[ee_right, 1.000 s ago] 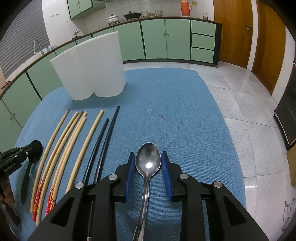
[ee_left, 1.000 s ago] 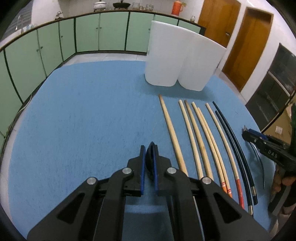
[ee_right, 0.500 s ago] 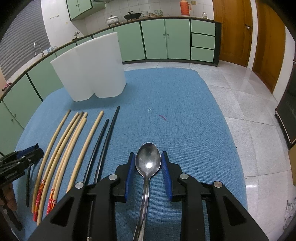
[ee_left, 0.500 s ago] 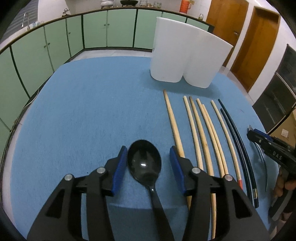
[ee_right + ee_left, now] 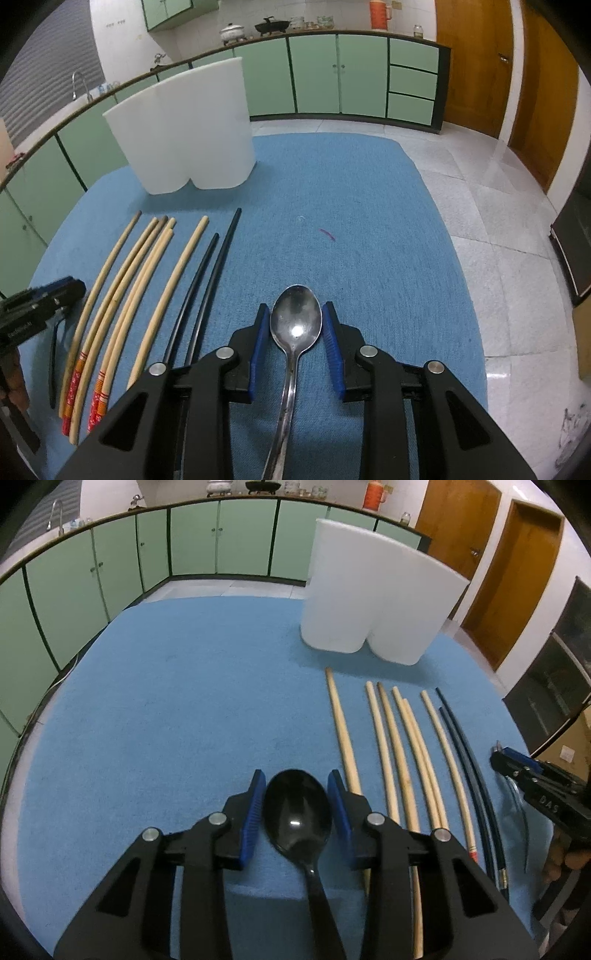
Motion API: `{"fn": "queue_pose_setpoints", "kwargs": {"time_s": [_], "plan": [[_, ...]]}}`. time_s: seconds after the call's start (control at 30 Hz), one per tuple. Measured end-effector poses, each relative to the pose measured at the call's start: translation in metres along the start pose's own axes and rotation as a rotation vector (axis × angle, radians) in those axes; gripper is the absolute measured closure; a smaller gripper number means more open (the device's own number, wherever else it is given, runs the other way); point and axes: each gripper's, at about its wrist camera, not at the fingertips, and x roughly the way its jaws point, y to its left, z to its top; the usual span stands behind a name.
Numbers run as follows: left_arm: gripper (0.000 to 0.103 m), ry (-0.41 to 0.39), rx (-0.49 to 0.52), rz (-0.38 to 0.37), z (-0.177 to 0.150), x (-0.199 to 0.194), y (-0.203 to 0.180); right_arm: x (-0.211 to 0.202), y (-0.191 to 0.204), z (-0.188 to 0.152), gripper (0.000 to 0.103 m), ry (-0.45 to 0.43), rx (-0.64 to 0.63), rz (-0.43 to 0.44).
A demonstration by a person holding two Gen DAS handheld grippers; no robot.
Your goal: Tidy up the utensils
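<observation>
Two spoons sat framed: left gripper (image 5: 296, 797) had just been closing around the black spoon (image 5: 297, 814), not visibly clamping. Right gripper (image 5: 295, 325) bracketed the steel spoon (image 5: 295, 325), pads apparently clear. Next, probably squeeze and lift toward the white holder (image 5: 373, 602).

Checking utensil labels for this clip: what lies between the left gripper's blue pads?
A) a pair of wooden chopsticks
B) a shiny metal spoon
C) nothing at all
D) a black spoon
D: in the left wrist view the bowl of a black spoon sits between the pads of the left gripper; the metal spoon is at the right gripper.
</observation>
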Motion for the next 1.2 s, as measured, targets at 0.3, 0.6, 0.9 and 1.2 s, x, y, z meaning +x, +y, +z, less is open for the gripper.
{"fn": "queue_pose_setpoints", "kwargs": {"time_s": [0.3,0.6,0.9,1.2], "plan": [[0.07,-0.209,0.011,-0.066,0.012,-0.037,-0.004,-0.028,-0.01,0.004,0.075,-0.117,0.063,0.096],[0.07,-0.438,0.052,-0.096,0.07,-0.077,-0.017,-0.08,-0.007,0.052,0.075,-0.361,0.047,0.193],[0.07,-0.64,0.116,-0.115,0.16,-0.088,-0.055,-0.108,0.004,0.147,0.075,-0.551,0.0,0.238],[0.07,-0.69,0.139,-0.072,0.223,-0.045,-0.079,-0.081,0.026,0.22,0.075,-0.637,-0.045,0.18]]}}
